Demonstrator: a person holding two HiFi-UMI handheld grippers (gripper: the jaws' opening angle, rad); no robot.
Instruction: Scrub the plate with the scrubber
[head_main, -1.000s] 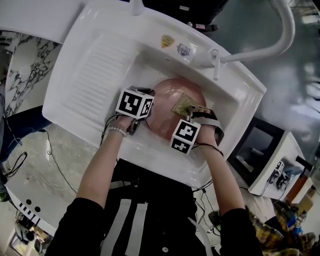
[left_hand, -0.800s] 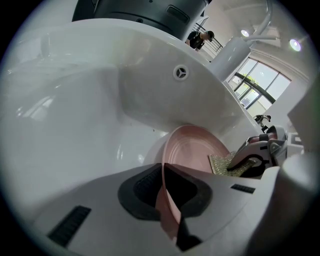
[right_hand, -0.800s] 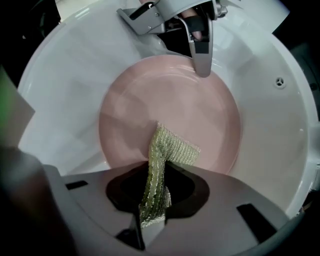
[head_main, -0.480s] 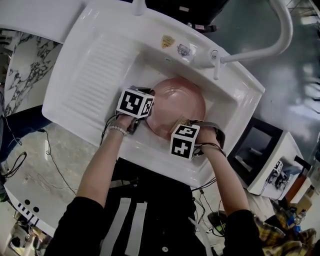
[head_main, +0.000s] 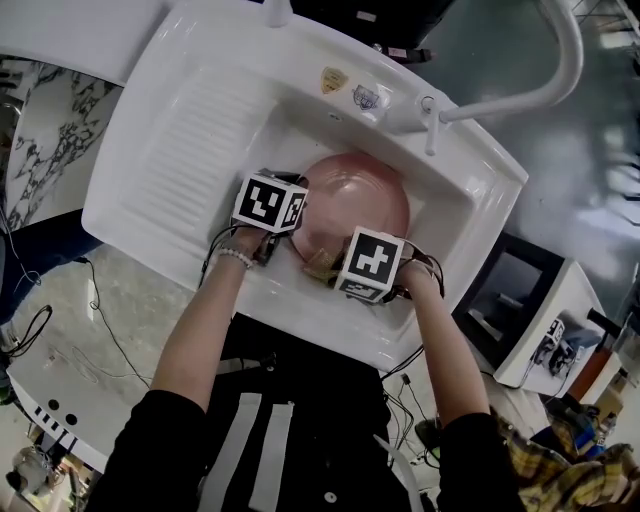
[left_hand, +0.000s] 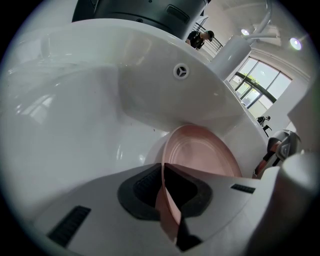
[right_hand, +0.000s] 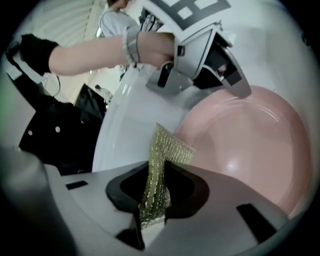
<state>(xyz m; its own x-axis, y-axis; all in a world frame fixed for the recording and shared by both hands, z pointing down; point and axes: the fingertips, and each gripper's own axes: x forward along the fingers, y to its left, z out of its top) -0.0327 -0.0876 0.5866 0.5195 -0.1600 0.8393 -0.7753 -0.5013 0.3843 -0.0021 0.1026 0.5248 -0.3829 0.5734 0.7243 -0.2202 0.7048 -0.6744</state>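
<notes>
In the white sink (head_main: 200, 130), the left gripper (left_hand: 166, 197) clamps the plate (left_hand: 200, 155) by its rim, the right gripper (right_hand: 155, 197) pinches the scrubber (right_hand: 166, 149) beside its near edge, so scrubbing looks underway, unfinished.

A white sink (head_main: 495, 195) with a ribbed drainboard (head_main: 190, 140) at one side; a pink plate (head_main: 365, 195) sits in its basin (head_main: 435, 215).

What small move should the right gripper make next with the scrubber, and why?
Probably sweep the scrubber across the plate: the right gripper holds it beside the rim, while the left gripper clamps the plate steady.
</notes>
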